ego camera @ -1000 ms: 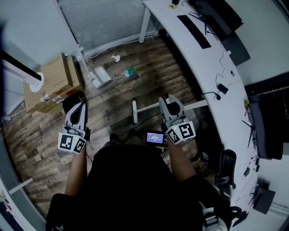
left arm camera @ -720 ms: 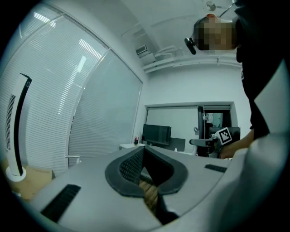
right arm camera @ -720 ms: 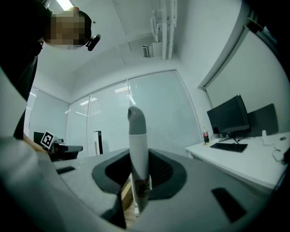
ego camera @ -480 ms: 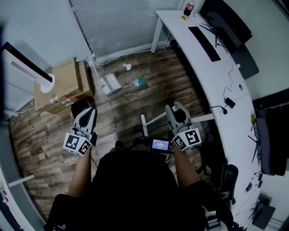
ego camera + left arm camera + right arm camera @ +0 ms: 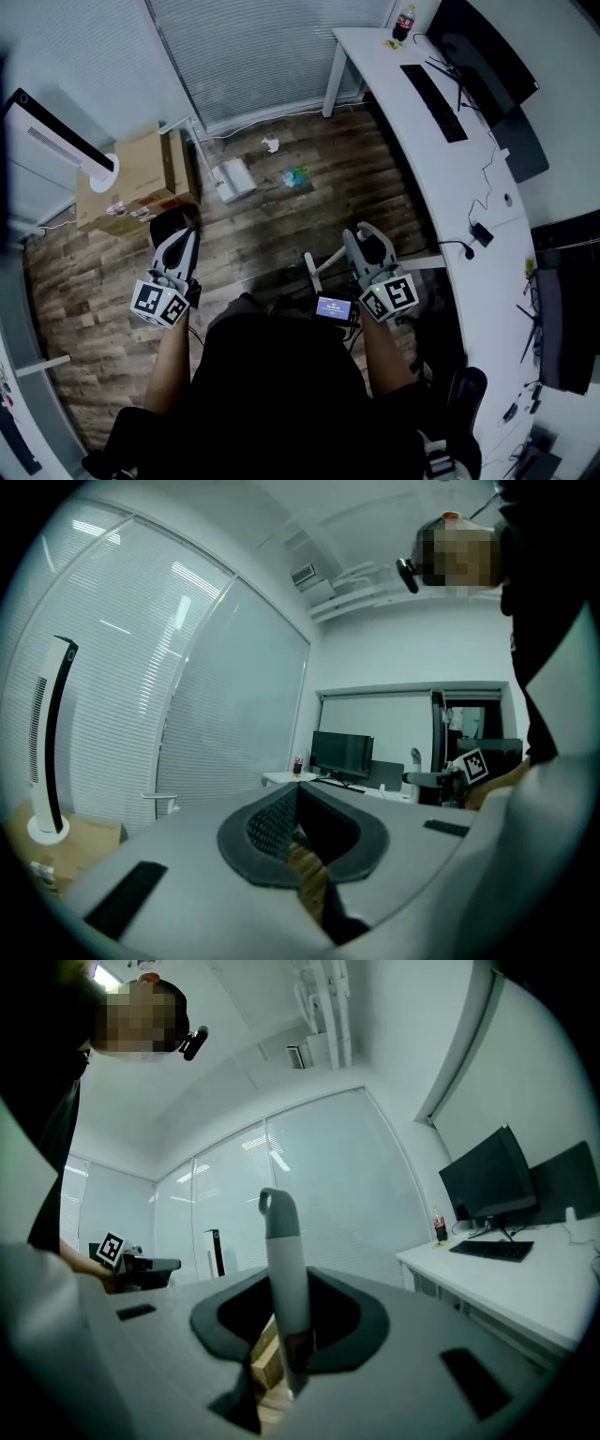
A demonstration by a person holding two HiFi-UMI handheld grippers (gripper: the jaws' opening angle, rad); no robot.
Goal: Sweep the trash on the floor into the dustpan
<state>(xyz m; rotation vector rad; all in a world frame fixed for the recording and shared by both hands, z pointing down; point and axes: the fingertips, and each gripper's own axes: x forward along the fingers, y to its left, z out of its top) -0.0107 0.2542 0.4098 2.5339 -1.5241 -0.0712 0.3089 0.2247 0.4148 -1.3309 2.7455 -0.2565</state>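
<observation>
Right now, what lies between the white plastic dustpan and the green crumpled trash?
Only bare wooden floor separates dustpan and green trash, in the head view.

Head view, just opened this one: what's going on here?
A person stands on the wooden floor with a gripper in each hand. The right gripper is closed on an upright grey-and-white handle, probably the broom's. The left gripper is shut and empty. The dustpan sits ahead by the cardboard box, with a white scrap and a greenish scrap lying loose nearby. Nothing is swept in yet.
</observation>
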